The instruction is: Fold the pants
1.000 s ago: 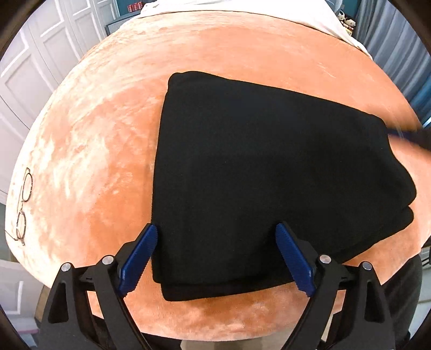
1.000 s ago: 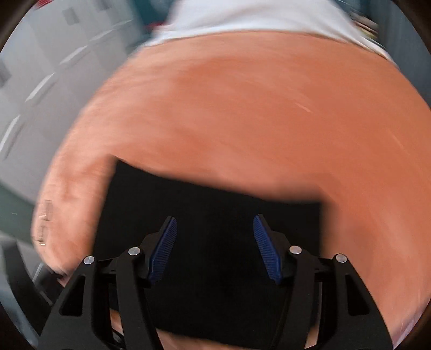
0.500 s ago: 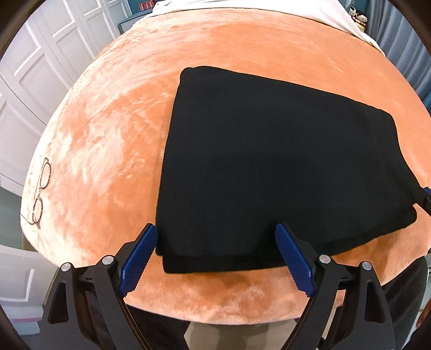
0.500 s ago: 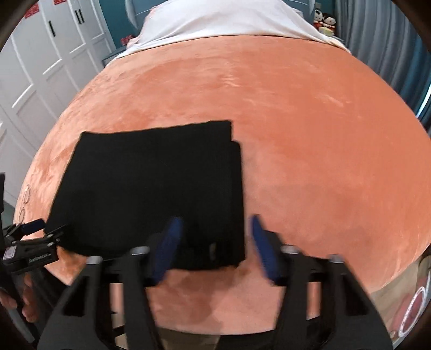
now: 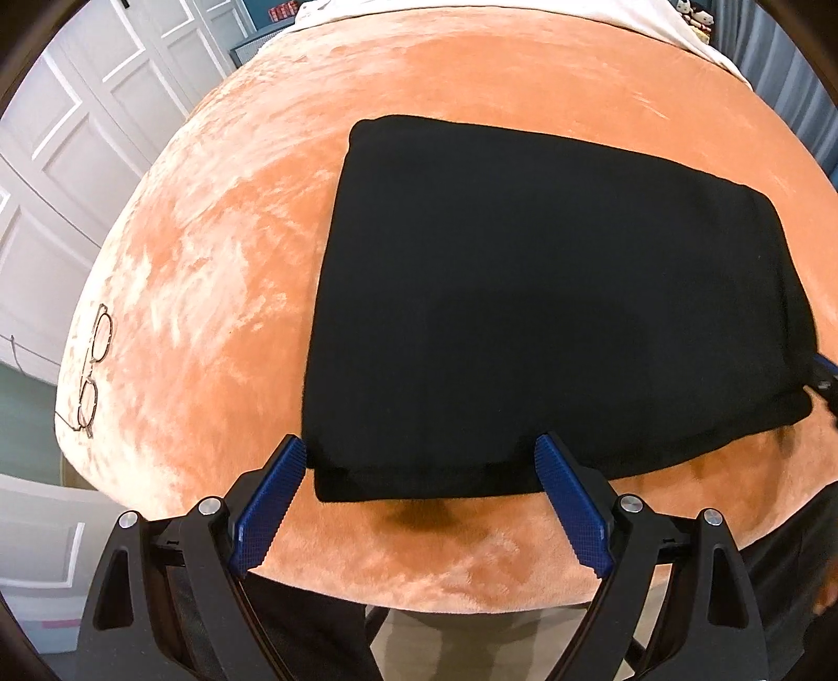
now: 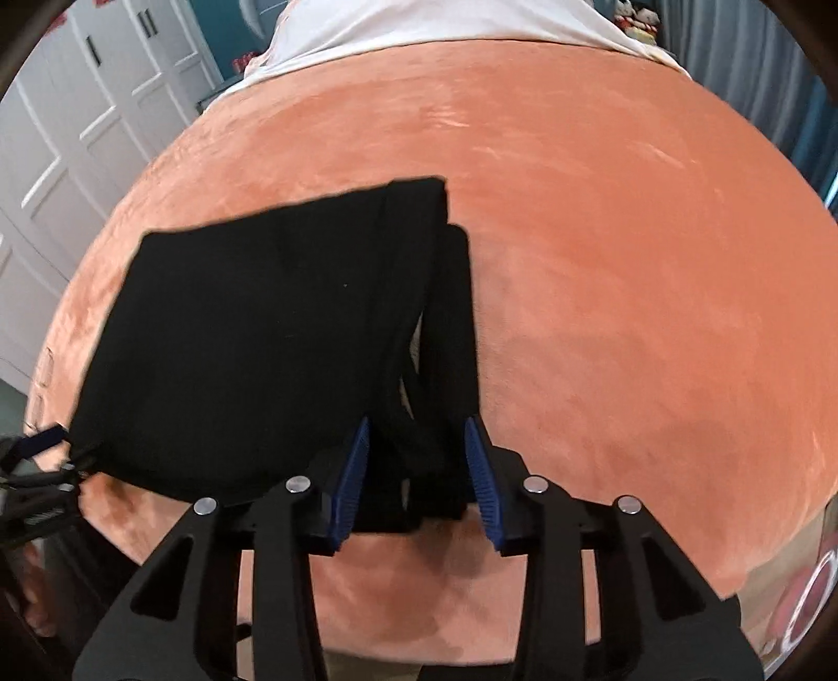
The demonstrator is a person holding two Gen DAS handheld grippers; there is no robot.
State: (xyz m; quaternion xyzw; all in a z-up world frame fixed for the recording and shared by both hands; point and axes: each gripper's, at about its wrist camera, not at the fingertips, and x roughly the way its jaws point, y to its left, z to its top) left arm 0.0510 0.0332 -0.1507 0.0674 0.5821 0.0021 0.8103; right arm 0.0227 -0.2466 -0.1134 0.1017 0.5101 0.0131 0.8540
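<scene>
Right gripper (image 6: pixel 416 461) jaws now narrowed around the pants (image 6: pixel 272 335) edge; left gripper (image 5: pixel 419 474) jaws still wide apart.

Counts: 1 pair of black pants (image 5: pixel 550 314), folded into one stack, near the bed's front edge. 1 pair of glasses (image 5: pixel 94 366) at the bed's left edge. 1 orange blanket (image 5: pixel 220 272) over the bed, 1 white sheet (image 6: pixel 419 21) at the far edge. 2 tools: left tool (image 5: pixel 419 497), right tool (image 6: pixel 416 471), each with 2 blue pads.
</scene>
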